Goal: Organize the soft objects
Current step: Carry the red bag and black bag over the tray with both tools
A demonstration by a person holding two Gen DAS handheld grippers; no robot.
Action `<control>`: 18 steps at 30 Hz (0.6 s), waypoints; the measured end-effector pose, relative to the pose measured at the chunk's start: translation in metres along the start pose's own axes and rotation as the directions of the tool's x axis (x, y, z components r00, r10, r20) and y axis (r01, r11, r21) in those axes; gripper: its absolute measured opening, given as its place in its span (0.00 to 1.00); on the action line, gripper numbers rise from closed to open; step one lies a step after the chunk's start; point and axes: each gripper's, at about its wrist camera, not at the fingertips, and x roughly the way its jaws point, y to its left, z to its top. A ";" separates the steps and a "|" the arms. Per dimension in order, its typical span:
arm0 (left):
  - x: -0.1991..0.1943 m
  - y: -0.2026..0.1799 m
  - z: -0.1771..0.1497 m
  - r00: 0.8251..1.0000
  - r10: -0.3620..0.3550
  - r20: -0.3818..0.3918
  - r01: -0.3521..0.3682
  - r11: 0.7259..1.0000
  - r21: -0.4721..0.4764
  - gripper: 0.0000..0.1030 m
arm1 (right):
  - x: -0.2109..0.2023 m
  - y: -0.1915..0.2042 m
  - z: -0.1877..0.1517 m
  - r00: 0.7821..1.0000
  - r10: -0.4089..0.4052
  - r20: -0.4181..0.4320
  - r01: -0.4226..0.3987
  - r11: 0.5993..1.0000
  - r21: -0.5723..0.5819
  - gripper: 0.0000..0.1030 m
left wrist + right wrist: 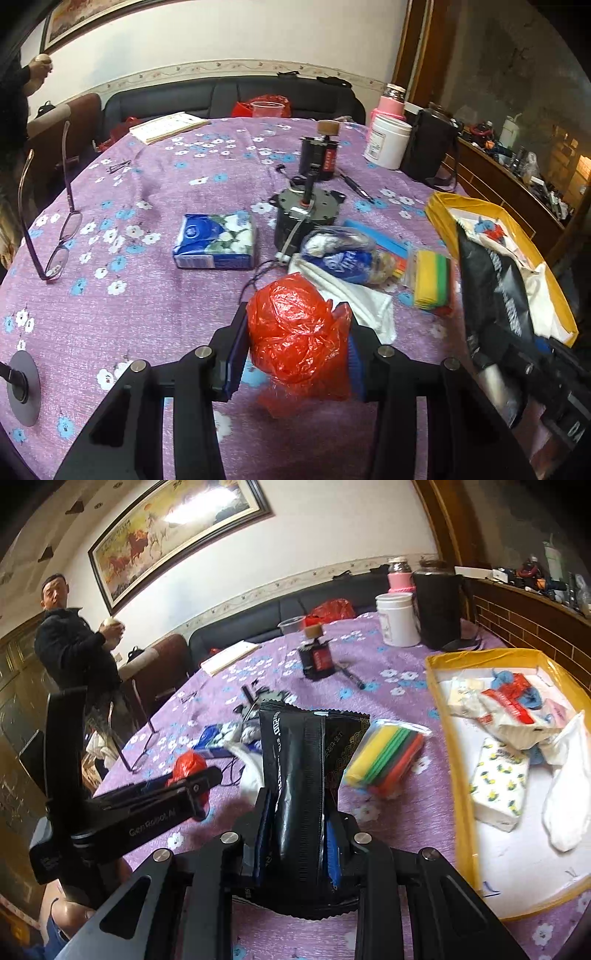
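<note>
My left gripper is shut on a crumpled red plastic bag, held just above the purple flowered tablecloth; it also shows in the right wrist view. My right gripper is shut on a black foil pouch, upright between its pads, left of the yellow-rimmed tray. The tray holds tissue packs and a white sock. On the table lie a blue tissue pack, a white cloth, a clear bag of soft items and coloured sponges.
Glasses lie at the left. A black motor, a dark spool, a pen, a white jar and a black case stand further back. A man stands beyond the table.
</note>
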 end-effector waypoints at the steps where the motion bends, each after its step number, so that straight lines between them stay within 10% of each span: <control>1: -0.002 -0.003 0.000 1.000 0.002 0.003 -0.002 1.000 0.008 0.43 | -0.004 -0.004 0.002 1.000 -0.003 0.009 0.003 1.000 0.008 0.27; 18: -0.010 -0.148 0.008 0.975 -0.212 -0.059 0.220 0.954 0.203 0.43 | -0.061 -0.141 0.005 0.980 -0.184 0.076 0.158 0.952 0.261 0.27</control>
